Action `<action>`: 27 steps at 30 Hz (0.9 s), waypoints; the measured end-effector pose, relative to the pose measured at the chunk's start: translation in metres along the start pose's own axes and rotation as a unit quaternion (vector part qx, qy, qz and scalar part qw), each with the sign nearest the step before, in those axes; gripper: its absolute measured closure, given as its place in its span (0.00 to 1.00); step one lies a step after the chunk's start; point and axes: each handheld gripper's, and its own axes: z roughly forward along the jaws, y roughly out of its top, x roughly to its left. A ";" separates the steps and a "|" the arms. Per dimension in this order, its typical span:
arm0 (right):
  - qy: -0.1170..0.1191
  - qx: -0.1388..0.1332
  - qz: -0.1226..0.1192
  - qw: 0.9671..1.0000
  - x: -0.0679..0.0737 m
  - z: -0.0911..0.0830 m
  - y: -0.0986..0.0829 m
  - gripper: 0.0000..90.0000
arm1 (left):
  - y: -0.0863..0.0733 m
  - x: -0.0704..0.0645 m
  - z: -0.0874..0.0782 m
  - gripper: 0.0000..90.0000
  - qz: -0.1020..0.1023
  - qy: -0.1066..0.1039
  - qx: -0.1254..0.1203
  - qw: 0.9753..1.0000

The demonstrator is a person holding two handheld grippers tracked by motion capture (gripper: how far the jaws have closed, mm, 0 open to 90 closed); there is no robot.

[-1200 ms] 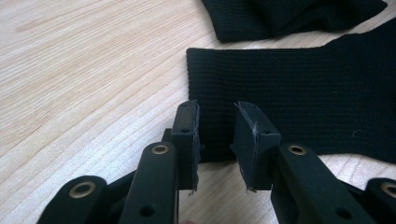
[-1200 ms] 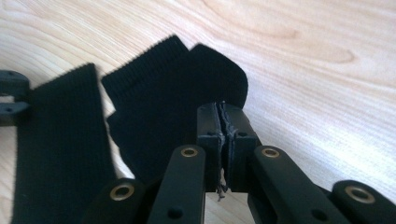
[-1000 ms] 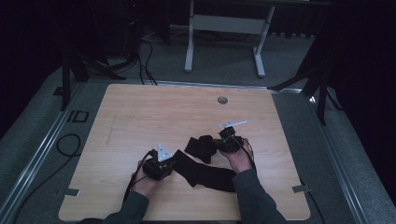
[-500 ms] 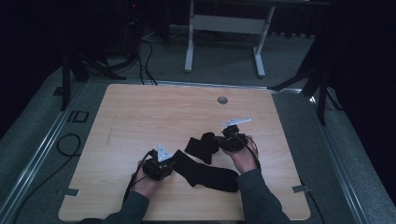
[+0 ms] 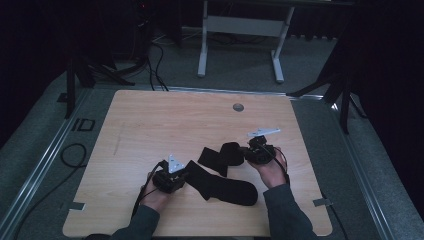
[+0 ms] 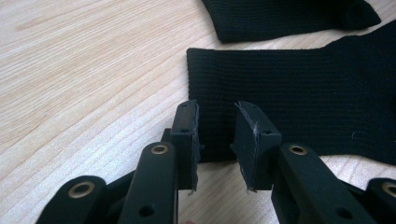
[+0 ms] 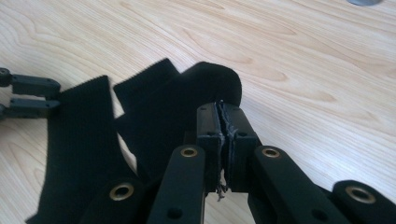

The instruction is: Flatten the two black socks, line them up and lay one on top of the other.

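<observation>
Slightly toward twelve o'clock, the right gripper (image 5: 248, 151) has carried the folded sock (image 5: 220, 156), clenched on its toe. Left gripper (image 6: 215, 133), jaws released, straddles the flat sock (image 5: 222, 186) cuff, probably to pair them.

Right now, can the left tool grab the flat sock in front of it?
Probably yes. The left tool is open, and the cuff edge of the flat sock lies just ahead between its jaws on the bare table, with nothing blocking the way.
</observation>
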 end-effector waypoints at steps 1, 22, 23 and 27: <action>-0.003 0.002 0.004 1.000 -0.005 -0.003 -0.003 0.96 | 0.000 0.000 0.000 0.78 -0.001 0.000 -0.001 1.000; -0.022 0.030 0.034 0.999 -0.041 -0.017 -0.051 0.96 | 0.000 0.000 0.000 0.78 0.000 0.000 0.000 1.000; -0.022 0.033 0.037 0.999 -0.044 -0.018 -0.056 0.96 | 0.000 0.000 0.000 0.78 0.000 0.000 -0.001 1.000; -0.021 0.039 0.039 0.998 -0.048 -0.021 -0.064 0.92 | -0.001 0.000 0.000 0.78 -0.001 0.000 -0.001 1.000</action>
